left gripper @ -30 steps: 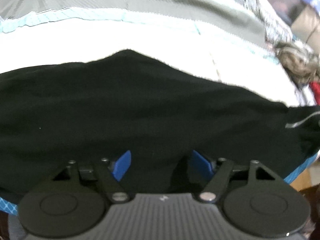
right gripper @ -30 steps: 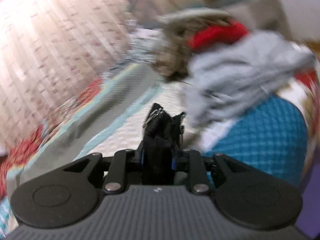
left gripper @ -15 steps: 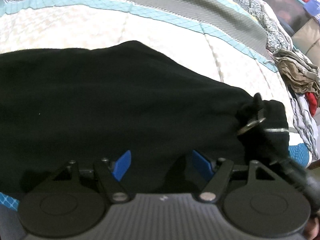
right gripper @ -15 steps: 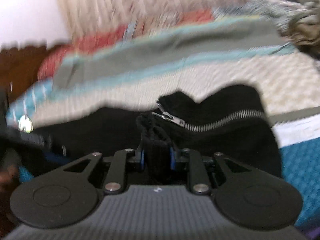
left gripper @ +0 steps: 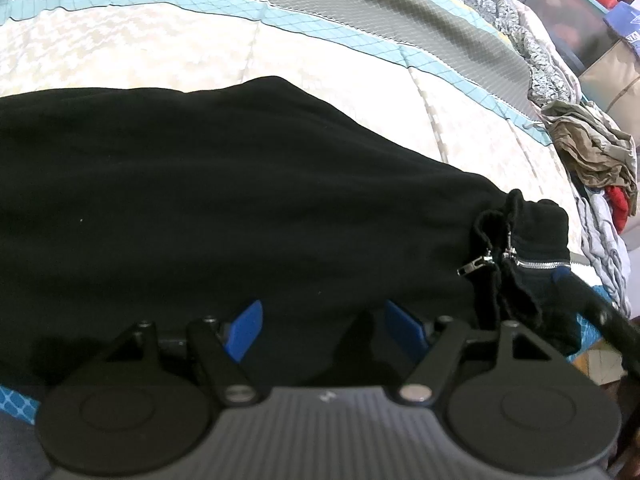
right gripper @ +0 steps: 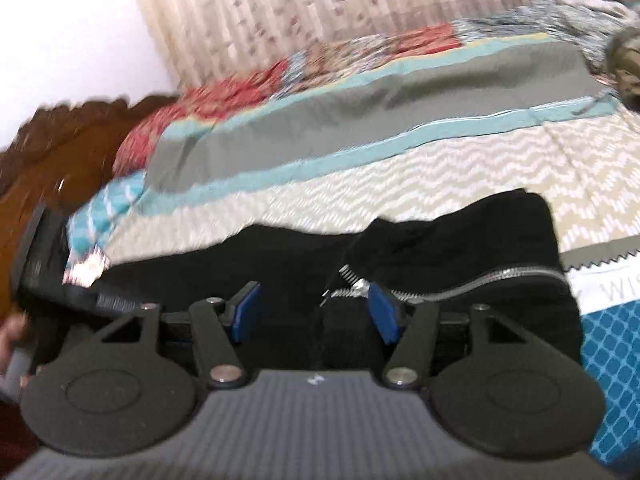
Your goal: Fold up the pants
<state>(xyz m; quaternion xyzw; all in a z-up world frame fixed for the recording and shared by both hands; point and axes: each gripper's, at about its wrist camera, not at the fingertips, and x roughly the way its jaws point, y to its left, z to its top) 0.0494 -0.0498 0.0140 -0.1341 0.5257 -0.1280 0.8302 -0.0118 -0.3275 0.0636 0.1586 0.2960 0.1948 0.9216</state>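
Black pants (left gripper: 240,200) lie spread across the bed. Their cuff end with a silver zipper (left gripper: 532,264) is folded over at the right. My left gripper (left gripper: 324,328) is open, its blue pads just over the near edge of the black cloth, holding nothing. My right gripper (right gripper: 316,312) is open above the zippered cuff of the pants (right gripper: 460,248); the zipper (right gripper: 460,280) runs past its right pad. The left gripper (right gripper: 40,256) shows at the far left of the right wrist view.
The bed has a cream zigzag quilt (left gripper: 140,52) with teal and grey bands (left gripper: 360,12). A pile of clothes (left gripper: 592,160) lies at the right. A wooden headboard (right gripper: 60,148) and a curtain (right gripper: 320,0) stand beyond.
My right gripper carried the cuff over onto the pants, then opened and let it go. The left gripper stayed open over the near edge.
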